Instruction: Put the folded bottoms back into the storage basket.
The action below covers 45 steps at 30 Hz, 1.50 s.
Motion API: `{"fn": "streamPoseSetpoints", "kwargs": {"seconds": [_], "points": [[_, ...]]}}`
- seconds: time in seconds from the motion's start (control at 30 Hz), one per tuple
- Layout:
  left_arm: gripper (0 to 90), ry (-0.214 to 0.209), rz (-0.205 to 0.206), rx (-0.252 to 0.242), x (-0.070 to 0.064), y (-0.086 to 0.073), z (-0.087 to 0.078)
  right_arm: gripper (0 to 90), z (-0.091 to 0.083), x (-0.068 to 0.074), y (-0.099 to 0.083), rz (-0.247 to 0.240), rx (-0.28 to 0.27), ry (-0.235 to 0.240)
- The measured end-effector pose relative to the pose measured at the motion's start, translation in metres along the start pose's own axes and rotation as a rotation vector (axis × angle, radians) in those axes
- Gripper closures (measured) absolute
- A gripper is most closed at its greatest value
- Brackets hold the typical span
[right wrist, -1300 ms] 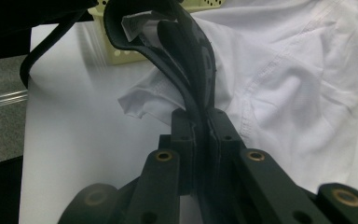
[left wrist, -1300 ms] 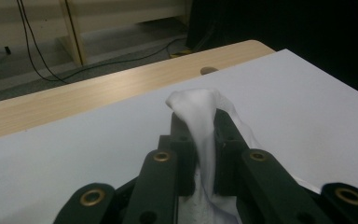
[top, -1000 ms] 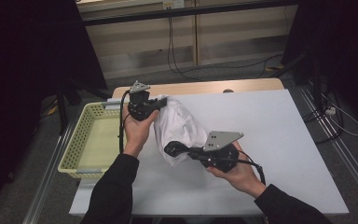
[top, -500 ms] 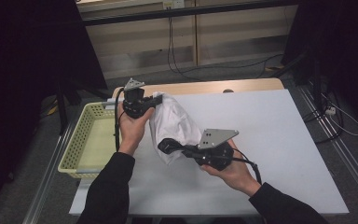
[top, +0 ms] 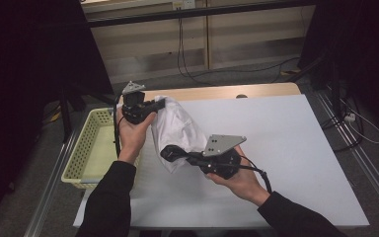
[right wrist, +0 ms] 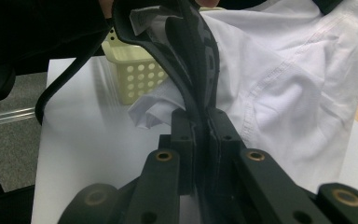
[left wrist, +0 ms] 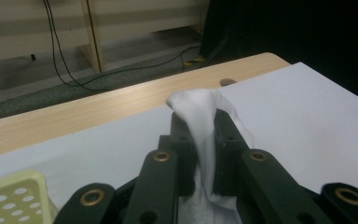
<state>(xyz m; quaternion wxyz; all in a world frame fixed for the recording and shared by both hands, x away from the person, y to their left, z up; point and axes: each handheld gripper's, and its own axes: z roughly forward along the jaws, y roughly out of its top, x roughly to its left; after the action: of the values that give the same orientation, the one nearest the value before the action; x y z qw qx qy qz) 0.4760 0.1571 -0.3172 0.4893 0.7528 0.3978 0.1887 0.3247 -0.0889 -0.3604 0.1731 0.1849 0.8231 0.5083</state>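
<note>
High view: my left gripper (top: 159, 103) pinches the top of the white garment (top: 177, 129), lifted off the table (top: 286, 148), near the left edge by the basket (top: 91, 148). My right gripper (top: 170, 152) clamps the dark band (top: 173, 153) at the garment's lower end. Compared with a second ago the left gripper sits a bit further left, toward the basket, and the right has followed left with it; the cloth hangs stretched between them. I judge we're carrying it toward the basket, not there yet.

Left gripper view: jaws closed on a fold of white cloth (left wrist: 200, 130) sticking up between them, table sheet and wooden edge (left wrist: 98, 112) beyond, basket corner (left wrist: 14, 196) at lower left.

Right gripper view: jaws together on the dark band (right wrist: 196, 60), which rises curved in front; the white garment (right wrist: 298, 79) spreads to the right, the basket (right wrist: 140, 70) behind, left of it.

Meaning: both grips are holding and the shift is leftward, so next comes swinging over the basket rim. Risk: the band slipping.
</note>
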Motion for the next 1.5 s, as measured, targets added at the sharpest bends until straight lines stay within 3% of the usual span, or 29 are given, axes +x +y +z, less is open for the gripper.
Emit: {"fn": "streamPoseSetpoints", "kwargs": {"seconds": [0.7,1.07,1.5], "points": [[81.7,0.042,0.022,-0.009,0.018,0.008,-0.023,82.5,0.021,0.005,0.021,-0.013,-0.032,0.038],[81.6,0.049,0.016,0.001,0.036,0.008,-0.036,82.5,0.036,0.009,0.032,-0.014,-0.043,0.061],[81.6,0.092,-0.018,-0.012,0.064,0.01,-0.057,82.5,0.06,0.012,0.052,-0.016,-0.059,0.078]]}}
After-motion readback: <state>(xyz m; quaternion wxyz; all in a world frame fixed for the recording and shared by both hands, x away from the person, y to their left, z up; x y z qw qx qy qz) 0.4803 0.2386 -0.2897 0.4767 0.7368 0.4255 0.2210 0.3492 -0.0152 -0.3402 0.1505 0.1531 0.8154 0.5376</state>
